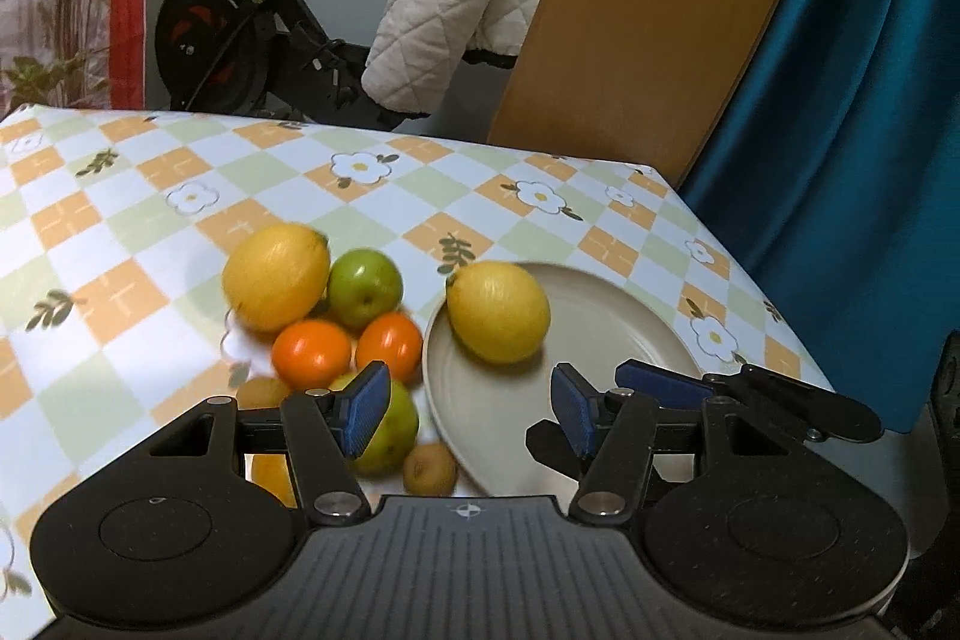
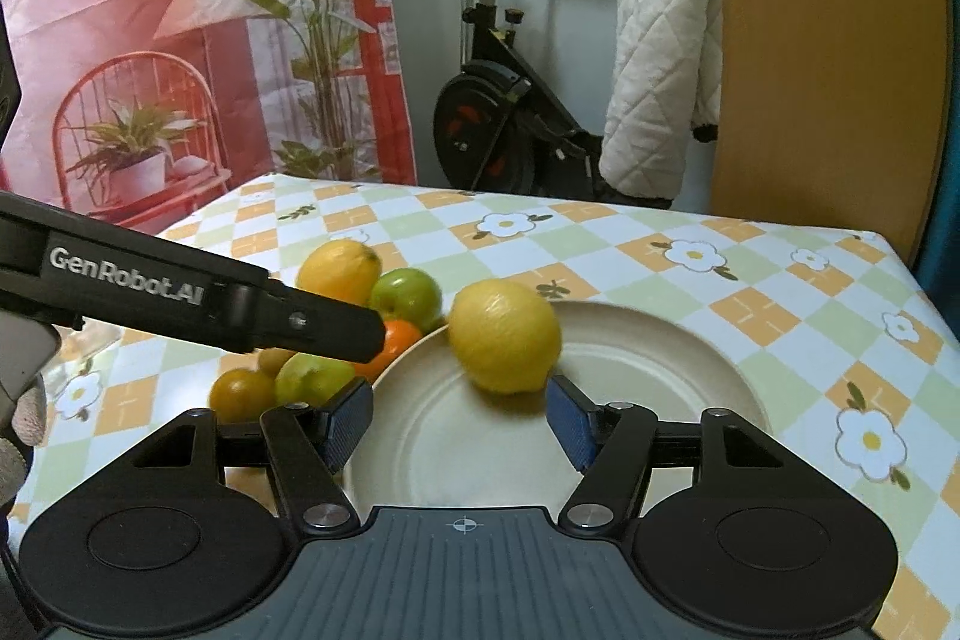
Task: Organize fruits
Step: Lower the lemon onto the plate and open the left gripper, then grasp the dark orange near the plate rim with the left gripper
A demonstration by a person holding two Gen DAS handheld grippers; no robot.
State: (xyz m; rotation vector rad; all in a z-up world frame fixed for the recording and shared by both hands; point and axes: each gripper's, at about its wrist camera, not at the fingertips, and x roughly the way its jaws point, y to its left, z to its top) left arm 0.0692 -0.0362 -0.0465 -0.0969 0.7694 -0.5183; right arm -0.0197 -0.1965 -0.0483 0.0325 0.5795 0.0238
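Note:
A beige plate [image 1: 606, 340] [image 2: 648, 376] lies on the checked tablecloth. One yellow lemon [image 1: 498, 311] [image 2: 504, 335] rests on the plate's left part. Left of the plate lies a pile: another lemon [image 1: 276, 275] [image 2: 339, 271], a green apple [image 1: 365, 287] [image 2: 407, 297], two oranges [image 1: 311, 353] [image 1: 390, 345], a bigger green fruit [image 1: 393, 430] [image 2: 312, 379], kiwis [image 1: 429, 469]. My left gripper [image 1: 468, 415] is open and empty over the plate's near left rim. My right gripper [image 2: 459, 427] is open and empty, just in front of the plated lemon. It shows in the left wrist view [image 1: 660, 385].
The left gripper's black body [image 2: 198, 292] crosses the right wrist view above the pile. The table's far edge and right edge [image 1: 780, 292] are near. An exercise bike [image 2: 504, 124], a wooden board [image 1: 654, 4] and a blue curtain [image 1: 858, 130] stand behind.

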